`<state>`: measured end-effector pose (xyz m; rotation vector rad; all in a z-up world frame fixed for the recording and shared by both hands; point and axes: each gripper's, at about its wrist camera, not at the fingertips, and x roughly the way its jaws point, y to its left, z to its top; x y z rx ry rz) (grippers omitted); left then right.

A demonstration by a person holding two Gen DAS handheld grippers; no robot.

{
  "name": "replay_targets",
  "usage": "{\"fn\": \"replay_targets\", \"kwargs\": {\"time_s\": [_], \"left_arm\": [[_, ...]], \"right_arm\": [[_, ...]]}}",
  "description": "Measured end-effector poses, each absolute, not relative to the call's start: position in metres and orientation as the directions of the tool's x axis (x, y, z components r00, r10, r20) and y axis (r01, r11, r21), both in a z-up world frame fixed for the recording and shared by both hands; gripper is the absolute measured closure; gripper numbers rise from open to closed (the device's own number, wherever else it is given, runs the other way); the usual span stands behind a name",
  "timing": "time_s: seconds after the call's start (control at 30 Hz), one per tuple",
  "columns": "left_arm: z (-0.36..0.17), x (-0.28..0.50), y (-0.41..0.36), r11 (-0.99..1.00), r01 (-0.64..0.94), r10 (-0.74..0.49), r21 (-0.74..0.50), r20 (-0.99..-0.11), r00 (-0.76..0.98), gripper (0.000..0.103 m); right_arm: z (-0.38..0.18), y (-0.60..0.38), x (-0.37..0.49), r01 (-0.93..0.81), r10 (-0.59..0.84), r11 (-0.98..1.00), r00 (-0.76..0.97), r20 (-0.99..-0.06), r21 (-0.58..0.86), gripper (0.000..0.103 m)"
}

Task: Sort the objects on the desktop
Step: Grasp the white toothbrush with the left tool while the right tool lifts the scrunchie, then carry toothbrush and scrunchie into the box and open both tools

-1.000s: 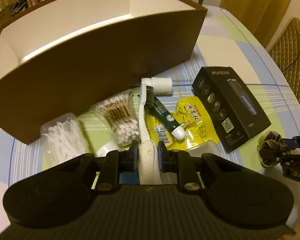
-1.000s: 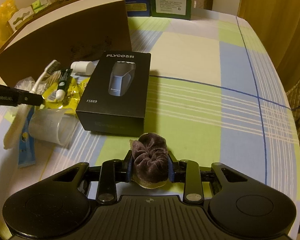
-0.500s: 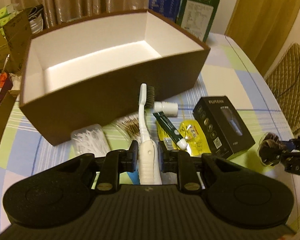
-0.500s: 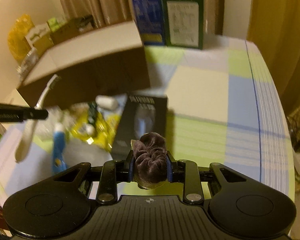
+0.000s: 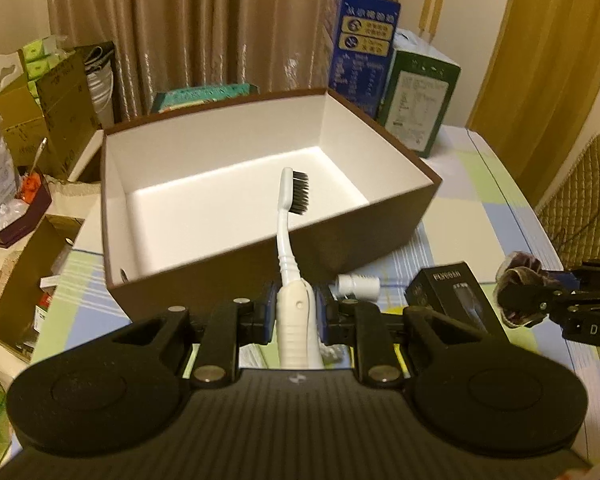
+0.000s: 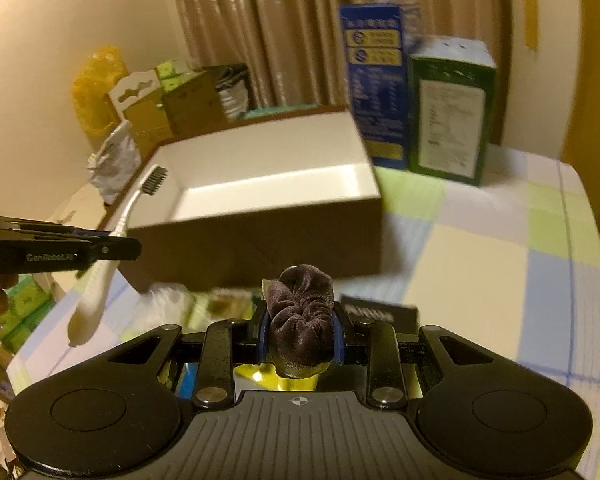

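Observation:
My left gripper [image 5: 293, 308] is shut on the white toothbrush [image 5: 288, 240] by its handle; the dark bristle head points over the front wall of the brown box [image 5: 380, 236], whose white inside holds nothing. The toothbrush [image 6: 124, 220] and left gripper [image 6: 112, 250] also show in the right wrist view. My right gripper [image 6: 300, 334] is shut on a dark purple velvet scrunchie [image 6: 302, 312], held above the table in front of the brown box [image 6: 260, 240]. The scrunchie [image 5: 516, 280] shows at the right of the left wrist view.
A black shaver box [image 5: 452, 296] and a small white bottle [image 5: 358, 286] lie on the checked tablecloth [image 6: 500, 264] before the brown box. Blue [image 5: 360, 44] and green [image 5: 418, 104] cartons stand behind it. Cardboard boxes [image 5: 32, 272] crowd the left.
Both grippers have risen and tilted up with their objects. The toothbrush came off the table clutter and now points over the box's front wall. The scrunchie rose above the shaver box.

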<state>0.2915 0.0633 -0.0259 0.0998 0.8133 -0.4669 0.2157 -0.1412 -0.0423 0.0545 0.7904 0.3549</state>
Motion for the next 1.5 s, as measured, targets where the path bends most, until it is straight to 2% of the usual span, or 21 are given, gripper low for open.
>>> {"fn": "replay_targets", "kwargs": {"time_s": [0.33,0.93,1.2,1.5], "left_arm": [[-0.014,0.316,0.067,0.906,0.417,-0.342,-0.069,-0.701,0.626,0.087],[-0.014,0.386,0.06,0.929,0.367,-0.294,-0.04,-0.68,0.672,0.087],[-0.024,0.429,0.057,0.947,0.31,-0.278,-0.083,-0.695,0.663,0.087],[-0.071,0.472,0.042,0.97,0.231,-0.203,-0.081,-0.793,0.574,0.086]], "right_arm": [[-0.034,-0.11,0.268,-0.357,0.373,0.919,0.659,-0.652,0.165,0.076],[-0.041,-0.082,0.365,-0.383,0.357,0.917,0.662,-0.659,0.112,0.076],[-0.059,-0.069,0.405,-0.411,0.369,0.904,0.606,-0.704,0.12,0.076],[-0.101,-0.056,0.444,-0.392,0.337,0.909,0.481,-0.809,0.145,0.076]]}}
